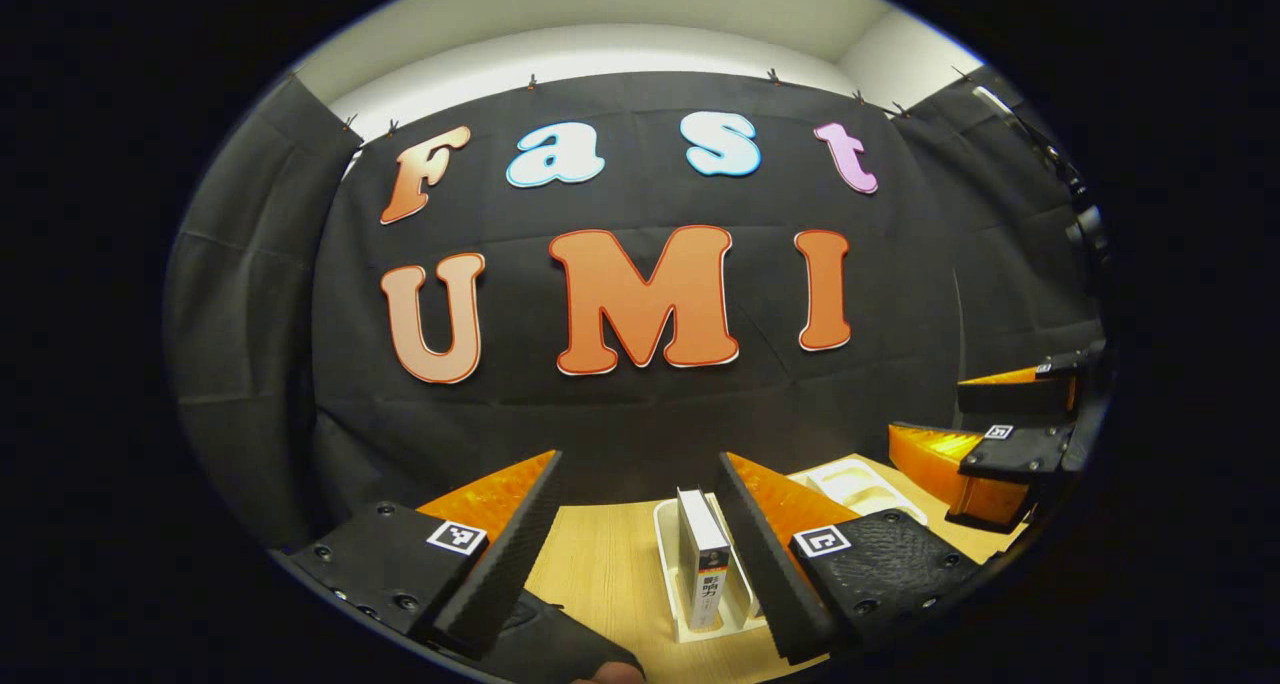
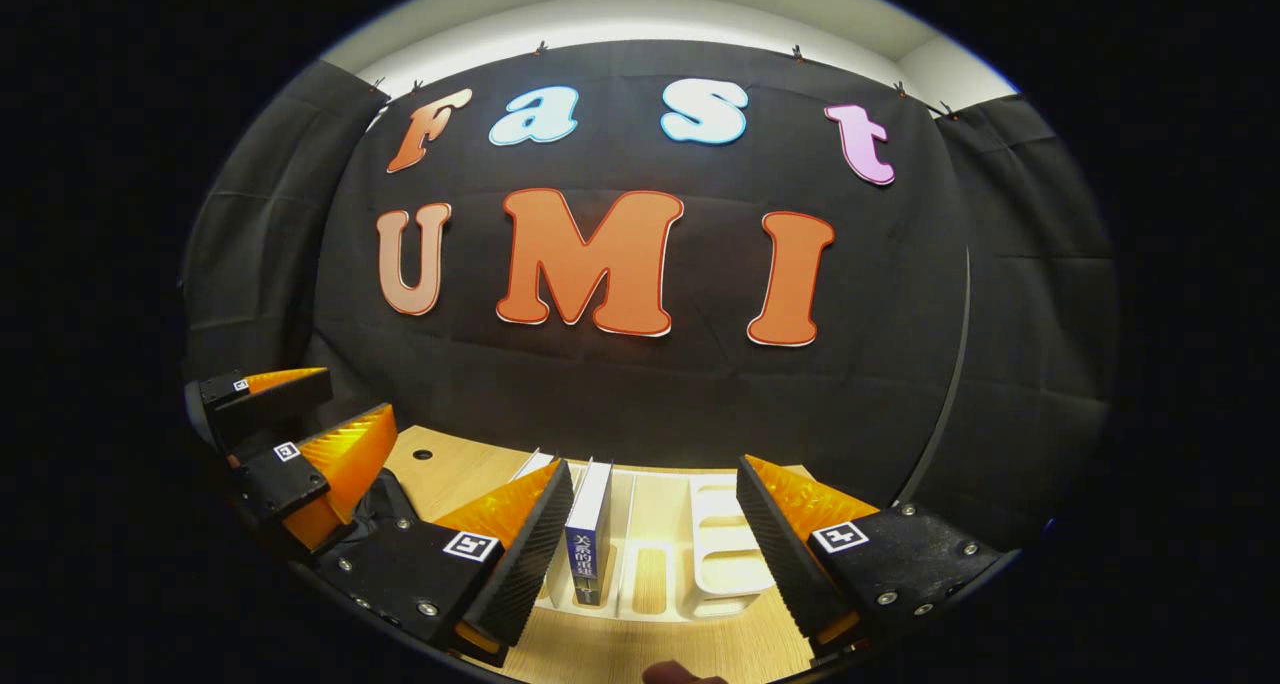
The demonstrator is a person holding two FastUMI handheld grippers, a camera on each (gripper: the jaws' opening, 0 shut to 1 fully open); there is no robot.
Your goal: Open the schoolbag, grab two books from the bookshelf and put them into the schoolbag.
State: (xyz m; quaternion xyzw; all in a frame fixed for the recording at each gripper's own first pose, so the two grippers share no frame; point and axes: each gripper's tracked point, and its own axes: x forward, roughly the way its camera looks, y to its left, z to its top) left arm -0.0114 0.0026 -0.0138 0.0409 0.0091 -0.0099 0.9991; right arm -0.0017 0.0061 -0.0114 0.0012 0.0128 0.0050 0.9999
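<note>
In the left gripper view, the left gripper has its jaws wide open and holds nothing. A white book stands upright in the white bookshelf on the wooden surface. It is ahead of the jaws and nearer to the right jaw than to the left one. Its long axis is vertical, and its narrow spine faces the camera. A dark thing lies under the left jaw, perhaps the schoolbag, but I cannot tell for sure.

In the right gripper view, the right gripper is also wide open and empty. A blue book stands upright in the bookshelf, just beside the left jaw and ahead of it, with the spine turned toward the camera. The slots in front of the right jaw have no book.

Each gripper has one book in front of it, so both seem equally near. I judge that the jaws must close across the thin width of a book, with the spine between them.
</note>
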